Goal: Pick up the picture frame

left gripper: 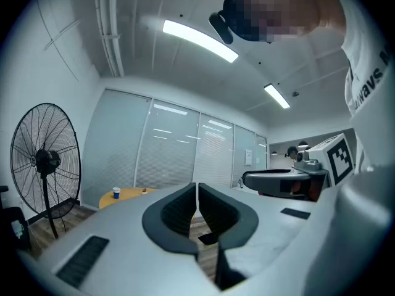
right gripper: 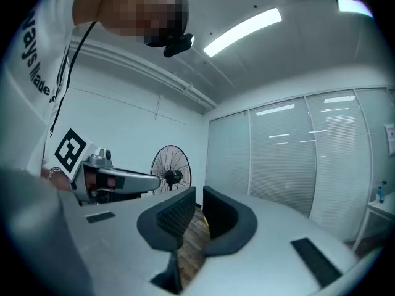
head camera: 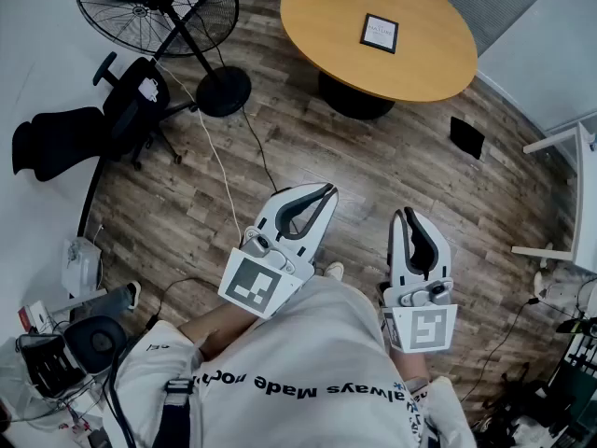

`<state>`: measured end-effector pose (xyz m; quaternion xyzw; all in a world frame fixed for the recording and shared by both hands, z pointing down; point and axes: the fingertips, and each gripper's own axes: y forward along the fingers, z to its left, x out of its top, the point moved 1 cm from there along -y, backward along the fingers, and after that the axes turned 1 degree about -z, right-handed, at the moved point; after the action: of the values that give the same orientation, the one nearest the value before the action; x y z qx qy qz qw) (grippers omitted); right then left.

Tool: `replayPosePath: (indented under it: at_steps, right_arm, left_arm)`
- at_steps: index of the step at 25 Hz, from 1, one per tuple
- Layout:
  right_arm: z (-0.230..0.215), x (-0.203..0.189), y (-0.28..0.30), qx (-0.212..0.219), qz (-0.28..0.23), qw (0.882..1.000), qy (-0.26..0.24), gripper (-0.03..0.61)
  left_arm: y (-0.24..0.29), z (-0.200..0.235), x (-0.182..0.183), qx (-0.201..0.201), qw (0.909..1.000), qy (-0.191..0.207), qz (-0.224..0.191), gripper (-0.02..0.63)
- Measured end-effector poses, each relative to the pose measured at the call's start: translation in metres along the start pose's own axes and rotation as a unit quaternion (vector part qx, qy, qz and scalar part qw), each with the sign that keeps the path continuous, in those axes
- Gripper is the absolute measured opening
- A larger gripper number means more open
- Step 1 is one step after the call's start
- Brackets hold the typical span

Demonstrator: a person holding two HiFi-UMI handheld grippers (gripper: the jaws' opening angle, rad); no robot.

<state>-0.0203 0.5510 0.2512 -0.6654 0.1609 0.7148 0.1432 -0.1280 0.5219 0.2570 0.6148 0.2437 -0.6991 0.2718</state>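
Both grippers hovering level over wood floor, close to person's body. Left gripper showing jaws together, gripping nothing. Right gripper likewise closed, empty. Picture frame lying flat on round wooden table, well apart from both grippers.

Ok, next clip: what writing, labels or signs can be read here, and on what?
"always Made": upside down on the person's white shirt, head view; the next word is cut by a fold.
Print on the picture frame on the round table: too small to read.
The marker cubes on the left gripper and right gripper: square patterns, no words.
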Motion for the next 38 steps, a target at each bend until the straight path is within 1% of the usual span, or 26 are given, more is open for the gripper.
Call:
replayPosePath:
  at_steps: [4,7,12,17,22,26,38]
  right_arm:
    - [0.017,-0.005,0.015,0.002,0.011,1.0,-0.008,0.06]
    - [0.028,0.0,0.027,0.004,-0.003,1.0,0.005,0.06]
    - [0.017,-0.003,0.008,-0.006,-0.009,1.0,0.025,0.06]
    - [0.007,-0.012,0.016,-0.016,0.0,1.0,0.021,0.06]
    - [-0.01,-0.02,0.033,-0.013,-0.003,0.999,0.03,0.06]
    - [-0.036,-0.022,0.052,-0.008,-0.009,0.999,0.03,0.06]
    - [-0.141,-0.018,0.116,-0.001,-0.013,1.0,0.016,0.043]
  left_arm:
    - [-0.009,0.022,-0.001,-0.003,1.0,0.003,0.003,0.035]
    - [-0.015,0.035,-0.003,-0.004,1.0,0.0,0.004,0.035]
    - [-0.015,0.014,-0.007,-0.005,0.9999,0.003,0.016,0.035]
    - [-0.007,0.025,-0.014,-0.004,0.9997,0.0,0.023,0.035]
    - [0.019,0.032,-0.017,-0.007,0.9997,0.0,0.024,0.035]
    - [0.05,0.039,-0.014,-0.004,0.9999,0.003,0.016,0.031]
    - [0.172,0.06,-0.005,-0.002,0.9998,0.009,0.016,0.026]
